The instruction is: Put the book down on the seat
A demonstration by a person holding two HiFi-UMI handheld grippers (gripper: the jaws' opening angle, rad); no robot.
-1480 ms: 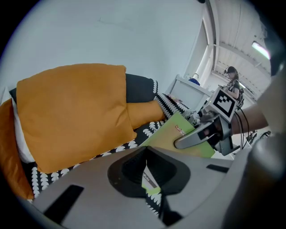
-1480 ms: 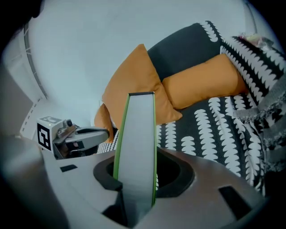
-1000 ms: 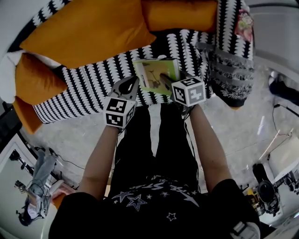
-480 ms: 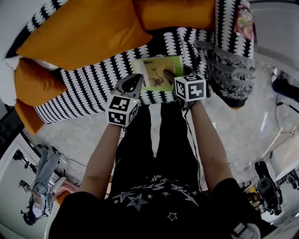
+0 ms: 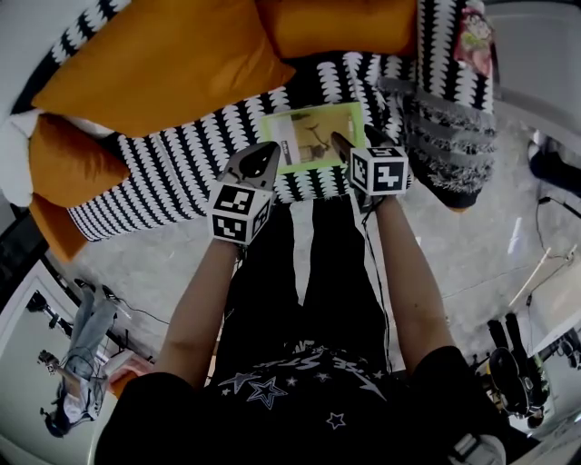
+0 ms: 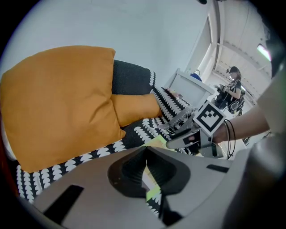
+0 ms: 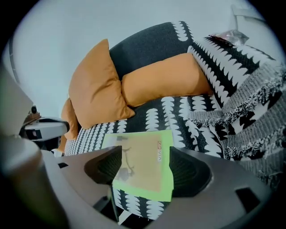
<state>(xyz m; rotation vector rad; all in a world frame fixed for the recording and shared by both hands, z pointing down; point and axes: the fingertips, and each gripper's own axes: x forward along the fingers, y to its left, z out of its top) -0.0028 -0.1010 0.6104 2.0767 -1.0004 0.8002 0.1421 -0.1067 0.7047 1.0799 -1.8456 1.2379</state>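
The book [image 5: 307, 136], lime green with a tan cover picture, lies flat on the black-and-white patterned seat [image 5: 182, 168]. My right gripper [image 5: 356, 140] hovers over its near right edge. Its jaws have just been opening and stand wide. In the right gripper view the book [image 7: 144, 152] shows between them, and the pads do not press on it. My left gripper [image 5: 261, 156] is shut just left of the book, close to its near left corner. In the left gripper view only a sliver of the book [image 6: 154, 142] shows past the closed jaws of the left gripper [image 6: 145, 154].
A big orange cushion [image 5: 172, 59] and a second one [image 5: 340, 25] lean against the backrest, a third [image 5: 73, 159] lies at the left end. A grey knitted throw [image 5: 445, 136] drapes over the right armrest. The person's legs [image 5: 304, 272] stand against the seat's front edge.
The right gripper's jaws opened and let go of the book, which went from tilted in the grip to flat on the seat. Both grippers shifted slightly right.
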